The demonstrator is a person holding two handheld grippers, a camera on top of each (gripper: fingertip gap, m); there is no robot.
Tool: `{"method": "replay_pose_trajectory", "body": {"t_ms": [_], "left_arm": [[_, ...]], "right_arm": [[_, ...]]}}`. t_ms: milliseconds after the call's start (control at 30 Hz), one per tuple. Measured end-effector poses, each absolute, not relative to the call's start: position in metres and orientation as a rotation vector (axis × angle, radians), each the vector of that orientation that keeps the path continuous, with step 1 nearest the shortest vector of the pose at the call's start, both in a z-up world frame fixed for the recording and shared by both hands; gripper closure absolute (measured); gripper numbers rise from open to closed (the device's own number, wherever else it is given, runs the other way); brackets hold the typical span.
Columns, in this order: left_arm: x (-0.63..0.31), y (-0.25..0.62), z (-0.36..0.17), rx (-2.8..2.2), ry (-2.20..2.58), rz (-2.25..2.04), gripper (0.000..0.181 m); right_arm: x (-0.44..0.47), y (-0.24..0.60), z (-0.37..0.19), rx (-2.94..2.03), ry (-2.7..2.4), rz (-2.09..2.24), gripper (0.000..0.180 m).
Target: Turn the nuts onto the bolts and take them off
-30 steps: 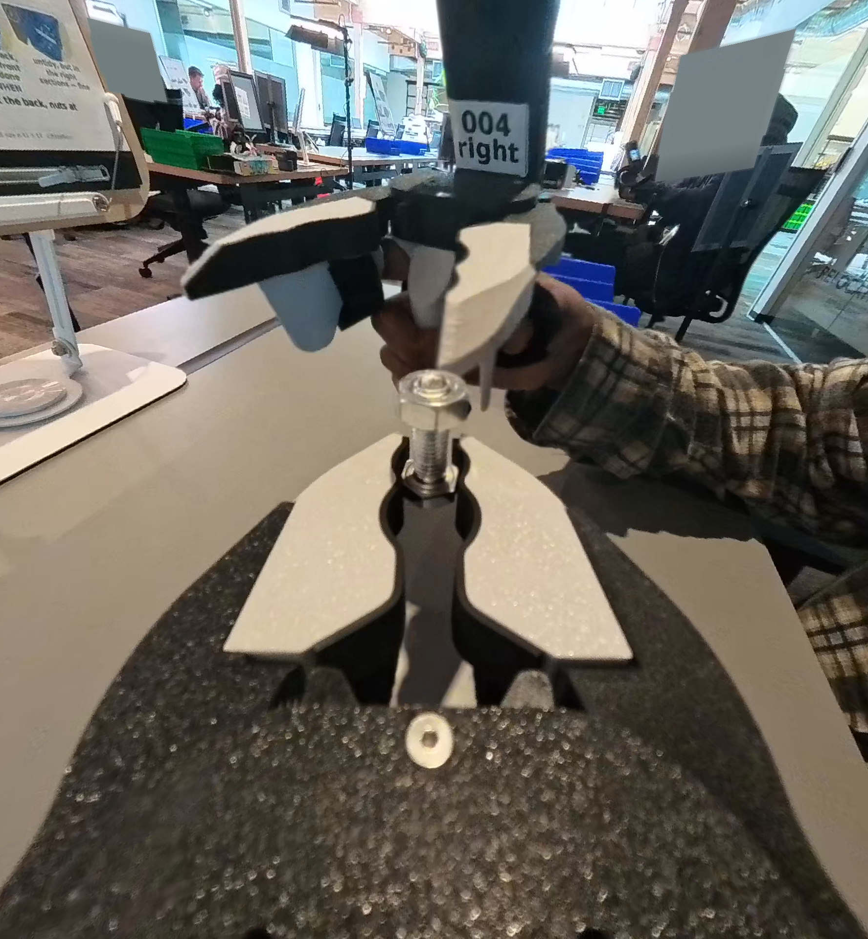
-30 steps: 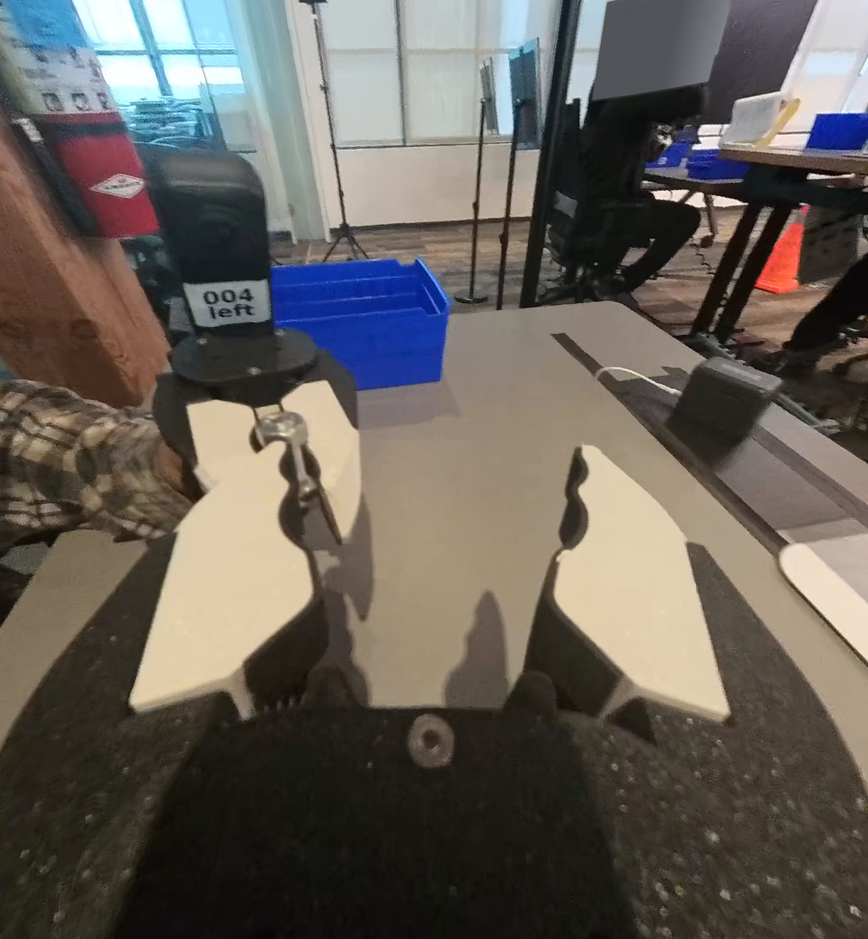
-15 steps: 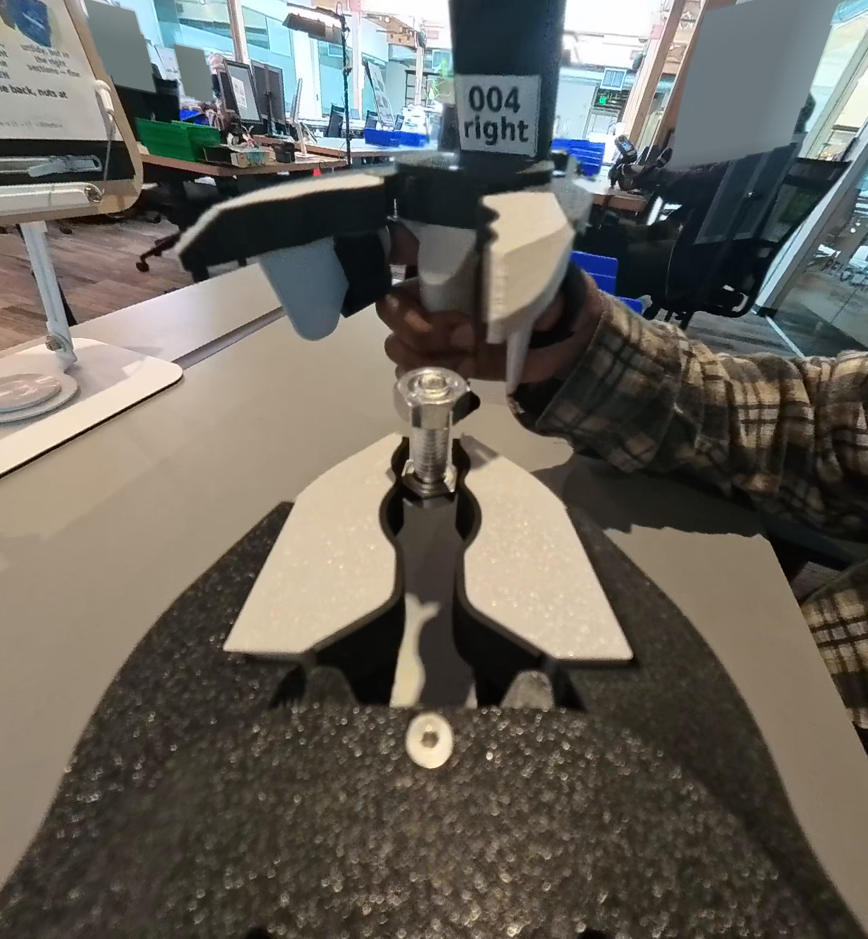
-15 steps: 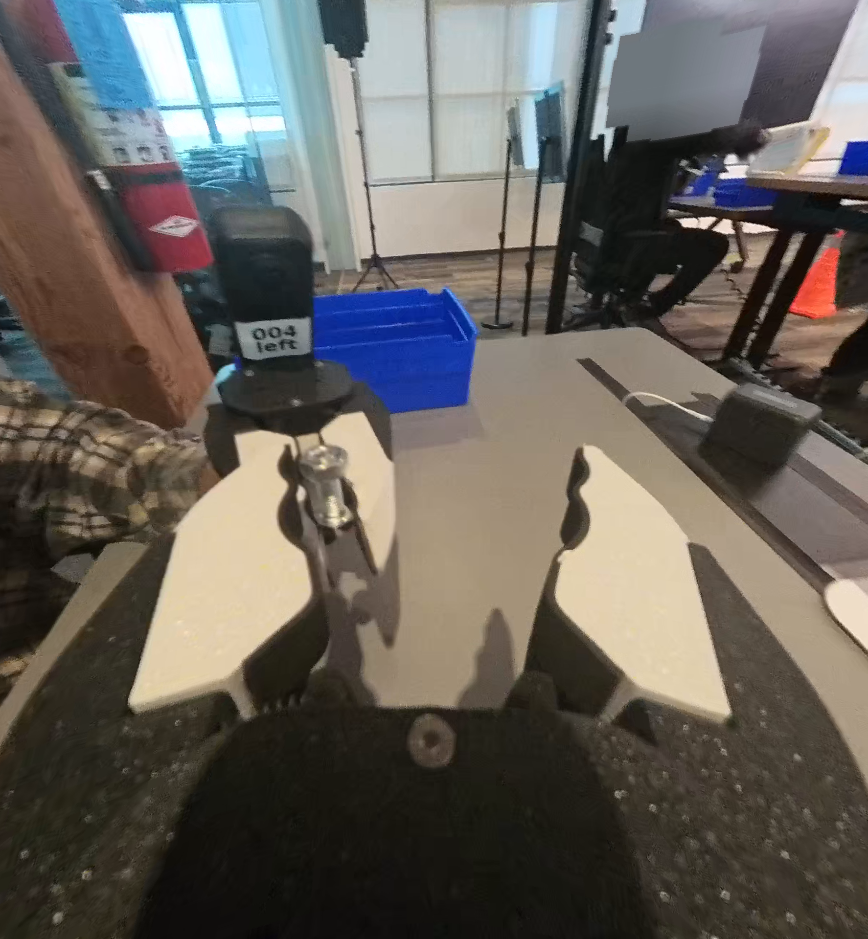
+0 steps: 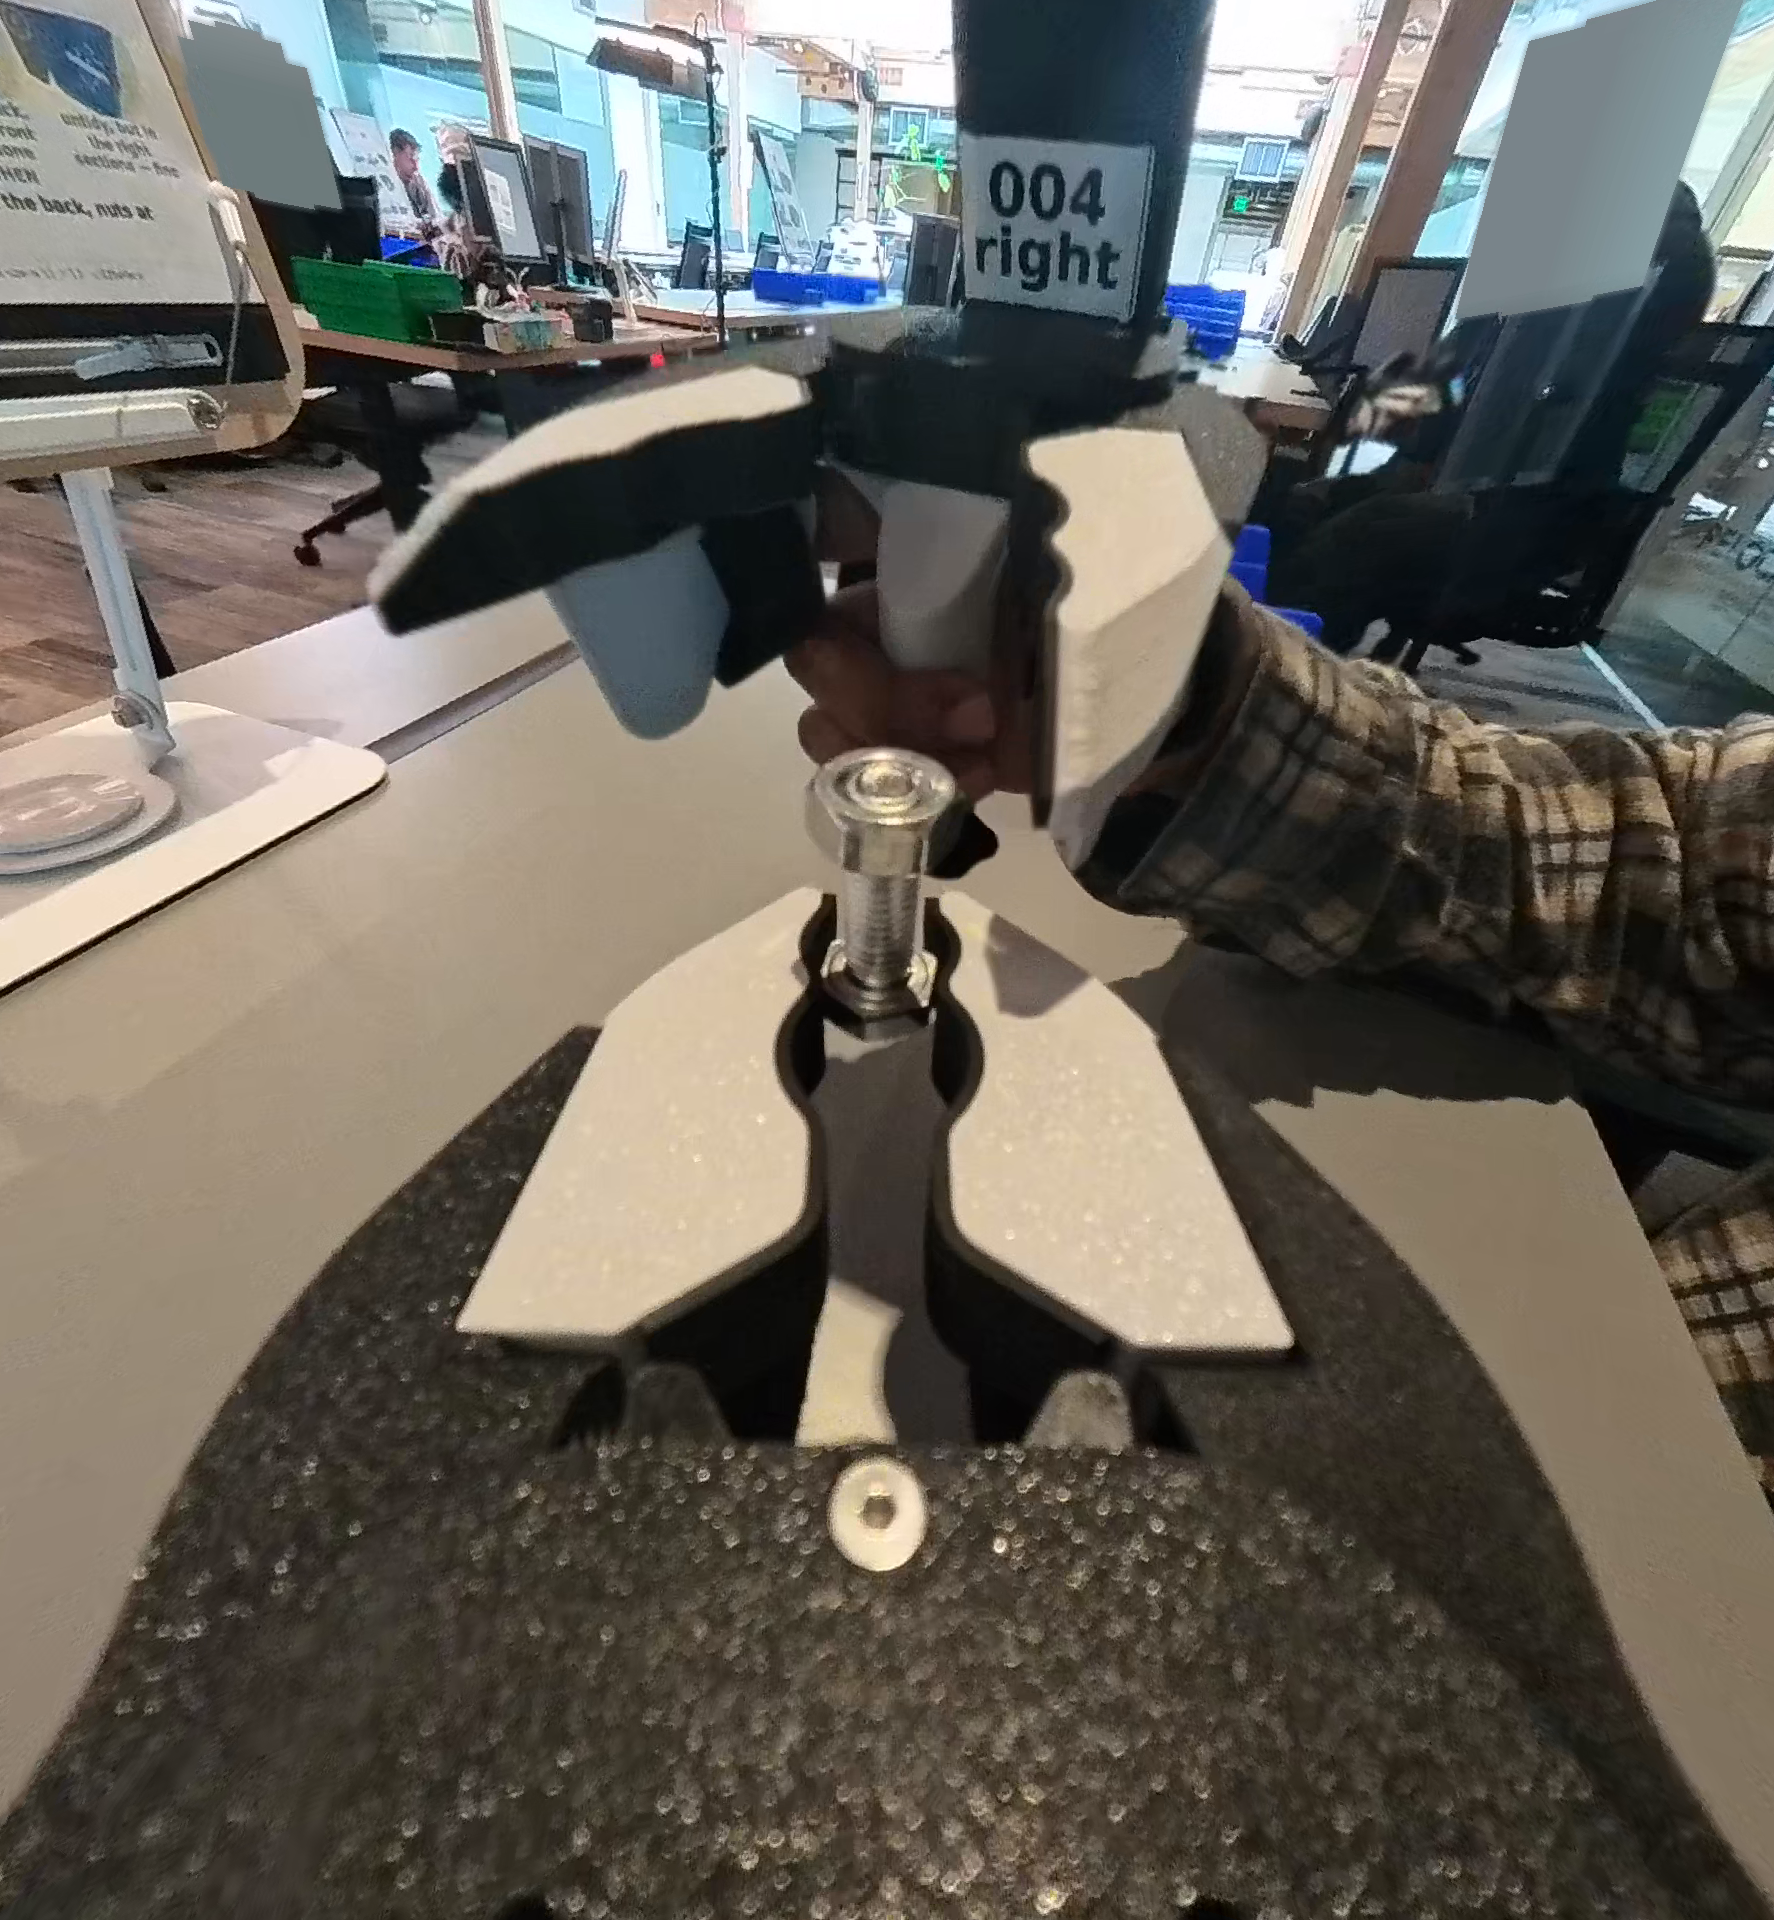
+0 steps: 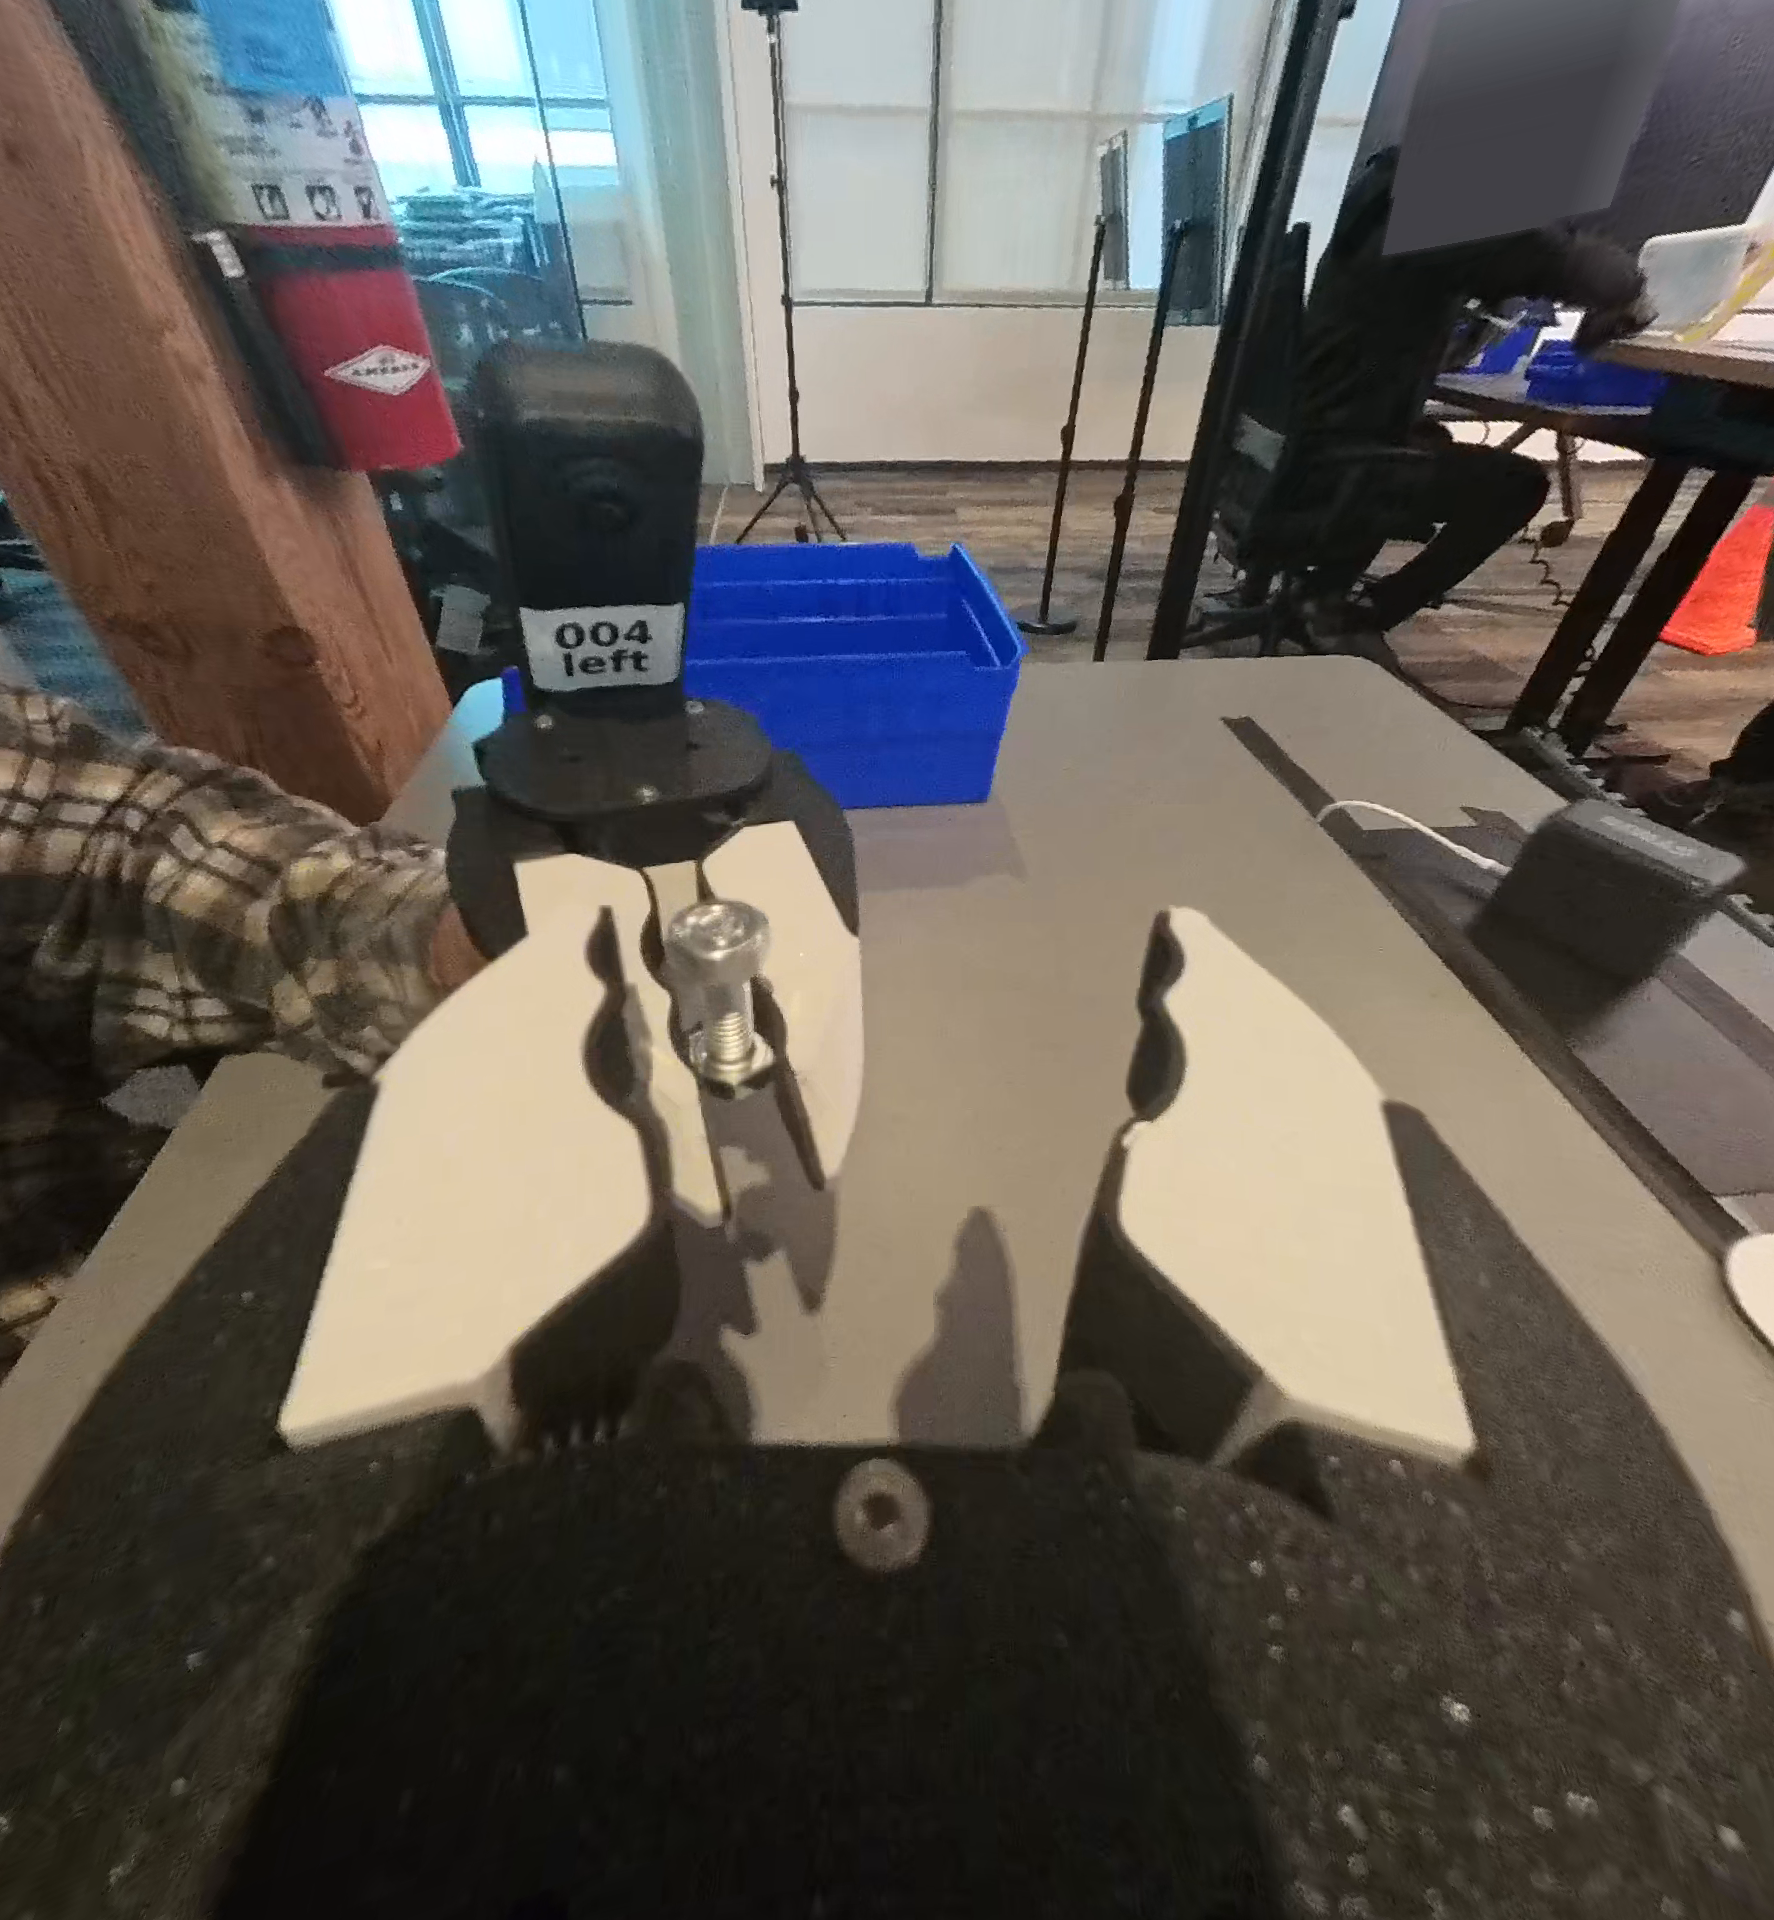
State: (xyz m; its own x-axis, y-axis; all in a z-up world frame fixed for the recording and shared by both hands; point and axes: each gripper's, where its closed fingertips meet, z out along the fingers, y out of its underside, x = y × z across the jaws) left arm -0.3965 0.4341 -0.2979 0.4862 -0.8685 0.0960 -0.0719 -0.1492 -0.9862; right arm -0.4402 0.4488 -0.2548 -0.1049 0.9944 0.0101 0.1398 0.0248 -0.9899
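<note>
Pinching the nut between the tips of my left gripper, I hold the bolt upright, head on top, above the grey table; my grip is narrow, so a sideways knock could tilt it loose. From the right wrist, my right gripper is spread wide and empty, its left finger just beside the bolt; closing off-centre might shove it aside

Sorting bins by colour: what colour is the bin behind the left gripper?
Blue bin, clearest in the right wrist view, behind the left gripper.
</note>
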Motion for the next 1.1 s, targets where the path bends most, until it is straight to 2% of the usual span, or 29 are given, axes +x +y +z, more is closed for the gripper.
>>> {"method": "replay_pose_trajectory", "body": {"t_ms": [400, 733, 900, 1100], "left_arm": [[-0.399, 0.434, -0.295, -1.567, 0.829, -0.854, 0.166], [-0.395, 0.43, -0.292, -1.538, 0.852, -0.87, 0.165], [-0.396, 0.43, -0.291, -1.535, 0.847, -0.876, 0.165], [-0.399, 0.432, -0.29, -1.531, 0.834, -0.875, 0.166]], "right_arm": [[-0.443, 0.415, -0.26, -1.156, -1.559, 1.32, 0.16], [-0.438, 0.412, -0.257, -1.114, -1.568, 1.392, 0.162], [-0.436, 0.426, -0.257, -1.165, -1.512, 1.372, 0.141], [-0.431, 0.438, -0.258, -1.212, -1.484, 1.311, 0.136]]}}
